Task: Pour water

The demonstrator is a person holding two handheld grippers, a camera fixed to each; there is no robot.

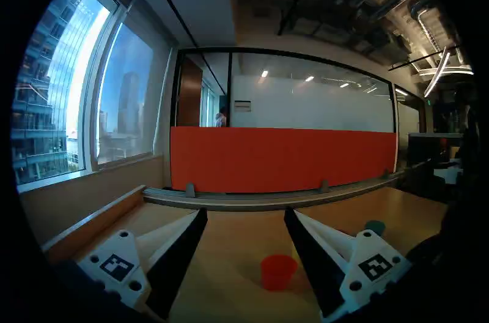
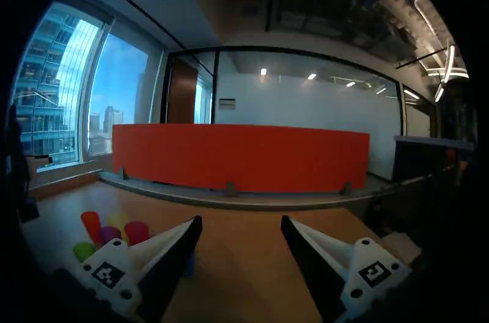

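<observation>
In the left gripper view, my left gripper (image 1: 246, 219) stands open above a wooden table (image 1: 244, 243). A red cup (image 1: 278, 271) stands upright on the table between its fingers, closer to the right finger and below the tips. A teal cup (image 1: 375, 227) sits farther right. In the right gripper view, my right gripper (image 2: 241, 225) is open with nothing between its fingers. A cluster of cups stands at its left: an orange cup (image 2: 91, 226), a yellow cup (image 2: 117, 220), a pink cup (image 2: 136, 232), a purple cup (image 2: 110, 234) and a green cup (image 2: 84, 251). No water is visible.
An orange divider panel (image 1: 281, 158) runs along the table's far edge, also seen as the orange panel (image 2: 238, 155). Large windows (image 1: 73, 109) lie to the left. Something blue (image 2: 190, 263) shows behind the right gripper's left finger. A dark desk area (image 1: 437, 164) is at the far right.
</observation>
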